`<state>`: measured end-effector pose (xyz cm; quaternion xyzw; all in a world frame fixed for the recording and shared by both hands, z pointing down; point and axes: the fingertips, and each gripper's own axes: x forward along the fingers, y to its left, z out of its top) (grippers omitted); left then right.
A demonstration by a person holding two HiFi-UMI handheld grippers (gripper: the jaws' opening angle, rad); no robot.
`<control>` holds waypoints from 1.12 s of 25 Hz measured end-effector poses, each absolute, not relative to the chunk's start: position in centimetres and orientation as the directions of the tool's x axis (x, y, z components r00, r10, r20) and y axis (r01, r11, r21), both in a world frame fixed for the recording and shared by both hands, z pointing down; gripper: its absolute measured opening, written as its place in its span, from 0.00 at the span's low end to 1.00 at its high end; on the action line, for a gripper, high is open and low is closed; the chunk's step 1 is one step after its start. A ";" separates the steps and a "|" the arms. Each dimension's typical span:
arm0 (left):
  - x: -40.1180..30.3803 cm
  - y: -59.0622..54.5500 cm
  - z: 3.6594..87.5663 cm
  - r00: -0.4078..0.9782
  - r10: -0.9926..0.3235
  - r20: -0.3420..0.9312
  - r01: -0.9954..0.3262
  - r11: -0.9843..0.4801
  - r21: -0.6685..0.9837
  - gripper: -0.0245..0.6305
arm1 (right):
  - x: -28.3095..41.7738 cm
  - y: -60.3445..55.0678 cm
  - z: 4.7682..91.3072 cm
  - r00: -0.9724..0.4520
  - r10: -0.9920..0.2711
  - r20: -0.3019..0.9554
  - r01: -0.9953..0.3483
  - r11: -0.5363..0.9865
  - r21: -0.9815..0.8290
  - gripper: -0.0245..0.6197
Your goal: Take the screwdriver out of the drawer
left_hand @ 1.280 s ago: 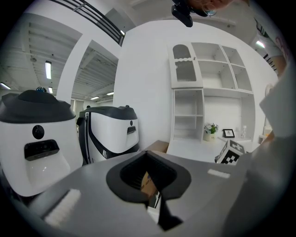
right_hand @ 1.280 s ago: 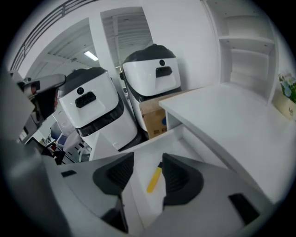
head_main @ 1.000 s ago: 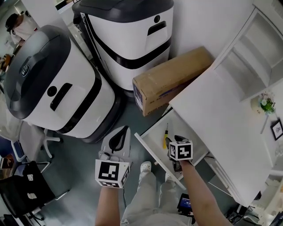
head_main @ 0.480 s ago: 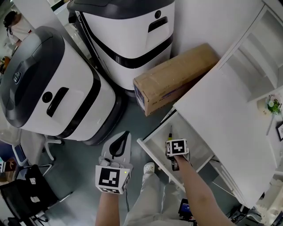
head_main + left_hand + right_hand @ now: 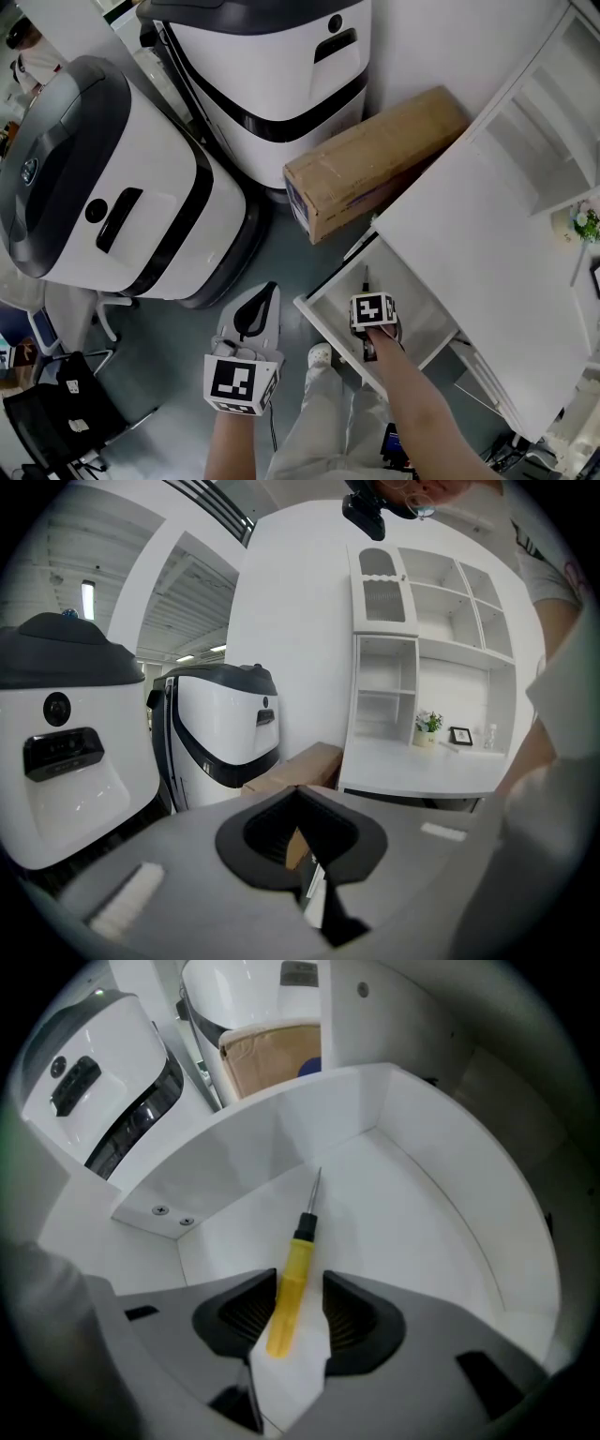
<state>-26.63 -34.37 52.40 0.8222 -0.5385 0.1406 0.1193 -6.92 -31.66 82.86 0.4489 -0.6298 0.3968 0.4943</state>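
Right gripper view: right hand-held gripper is straddling the screwdriver on the drawer floor, jaws apart and just now closing, not clamping. Risk: round handle rolling, slipping out. Left hand-held gripper is hanging outside the drawer, closed, empty.

Two grippers, two white machines, one cardboard box, one drawer, one screwdriver.
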 end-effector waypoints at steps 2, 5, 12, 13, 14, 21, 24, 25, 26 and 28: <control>-26.5 -34.4 52.3 0.385 -0.850 0.360 -0.917 -0.395 0.048 0.05 | -6.7 -31.7 82.8 -0.088 -0.170 0.982 -0.956 0.290 -0.035 0.17; -26.3 -34.5 52.2 0.396 -0.846 0.357 -0.912 -0.407 0.047 0.05 | -6.7 -31.6 82.7 -0.095 -0.150 0.984 -0.949 0.314 -0.044 0.16; -25.6 -34.8 51.3 0.408 -0.845 0.346 -0.907 -0.420 0.045 0.05 | -6.6 -30.9 81.2 -0.142 -0.142 0.980 -0.937 0.338 -0.087 0.16; -25.4 -34.9 51.1 0.411 -0.844 0.344 -0.905 -0.422 0.044 0.05 | -6.7 -30.8 80.7 -0.153 -0.145 0.978 -0.937 0.337 -0.097 0.16; -25.3 -34.9 50.8 0.413 -0.844 0.341 -0.904 -0.425 0.044 0.05 | -6.8 -30.9 80.0 -0.163 -0.148 0.975 -0.937 0.334 -0.106 0.16; -24.3 -34.8 48.5 0.430 -0.848 0.309 -0.897 -0.439 0.043 0.05 | -6.9 -30.6 76.3 -0.201 -0.172 0.964 -0.916 0.383 -0.122 0.16; -23.9 -34.5 47.6 0.431 -0.852 0.295 -0.897 -0.439 0.043 0.05 | -6.7 -30.3 74.9 -0.209 -0.185 0.960 -0.914 0.385 -0.124 0.16; -23.8 -34.3 47.3 0.430 -0.855 0.291 -0.898 -0.437 0.044 0.05 | -6.6 -30.2 74.5 -0.212 -0.188 0.959 -0.915 0.383 -0.127 0.16; -23.8 -34.1 47.0 0.428 -0.857 0.286 -0.900 -0.434 0.045 0.05 | -6.5 -30.0 74.1 -0.214 -0.189 0.958 -0.914 0.384 -0.129 0.16; -23.6 -33.7 46.3 0.424 -0.863 0.276 -0.902 -0.428 0.047 0.05 | -6.2 -29.3 73.1 -0.218 -0.182 0.959 -0.913 0.386 -0.134 0.16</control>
